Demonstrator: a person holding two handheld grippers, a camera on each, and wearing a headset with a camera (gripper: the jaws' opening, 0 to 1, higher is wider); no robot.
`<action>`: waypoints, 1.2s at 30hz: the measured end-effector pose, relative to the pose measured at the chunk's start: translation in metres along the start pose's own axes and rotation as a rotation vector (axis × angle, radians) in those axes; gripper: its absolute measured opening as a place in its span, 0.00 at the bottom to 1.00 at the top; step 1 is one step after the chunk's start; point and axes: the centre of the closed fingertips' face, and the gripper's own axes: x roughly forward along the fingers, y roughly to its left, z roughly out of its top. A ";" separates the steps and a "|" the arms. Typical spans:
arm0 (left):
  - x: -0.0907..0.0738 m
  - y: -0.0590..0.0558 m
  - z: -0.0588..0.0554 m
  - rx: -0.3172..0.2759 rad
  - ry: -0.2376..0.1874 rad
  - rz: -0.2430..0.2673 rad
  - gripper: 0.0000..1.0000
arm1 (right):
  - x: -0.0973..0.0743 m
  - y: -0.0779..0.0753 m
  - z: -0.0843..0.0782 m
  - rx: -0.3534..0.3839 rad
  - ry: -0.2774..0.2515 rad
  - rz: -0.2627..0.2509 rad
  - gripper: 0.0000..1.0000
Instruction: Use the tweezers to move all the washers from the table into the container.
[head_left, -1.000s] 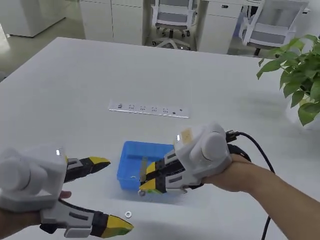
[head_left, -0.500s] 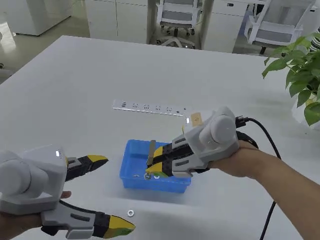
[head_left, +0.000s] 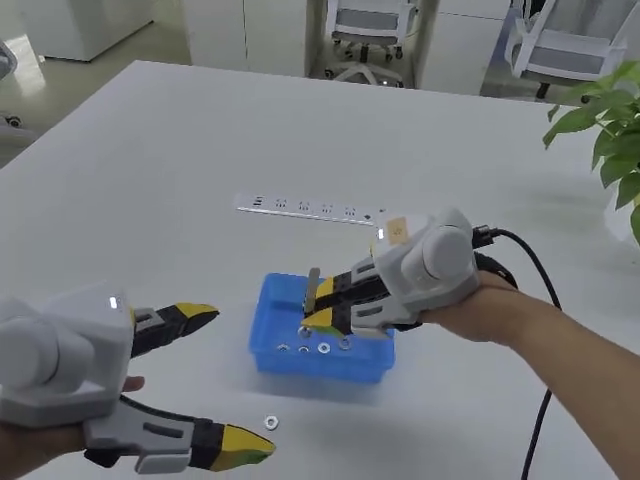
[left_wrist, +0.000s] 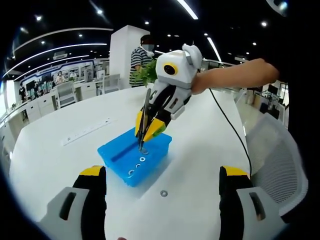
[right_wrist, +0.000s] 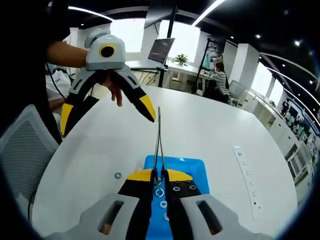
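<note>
A blue container sits mid-table with several washers lying in it. My right gripper hovers over it, shut on thin metal tweezers whose tips point down into the container. I cannot tell whether the tips hold a washer. In the right gripper view the tweezers run forward between the closed jaws of the right gripper. One washer lies on the table in front of the container, also seen as a washer and a washer. My left gripper is wide open at lower left, near that loose washer.
A white power strip lies behind the container. A black cable trails from the right gripper. A green plant stands at the right edge. Office chairs stand beyond the table's far edge.
My right gripper has carried the tweezers from the container's front edge to above its inside. More washers now show in the container. The left gripper has stayed put.
</note>
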 end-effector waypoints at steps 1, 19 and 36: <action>0.000 0.000 0.000 0.000 0.001 0.000 0.99 | 0.001 -0.001 -0.001 0.001 0.001 -0.001 0.09; 0.007 0.005 -0.001 -0.019 0.000 0.003 0.99 | 0.026 -0.015 -0.026 0.019 0.005 -0.002 0.09; 0.016 0.017 0.002 -0.018 -0.003 -0.002 0.95 | 0.041 -0.020 -0.039 0.023 0.015 0.009 0.09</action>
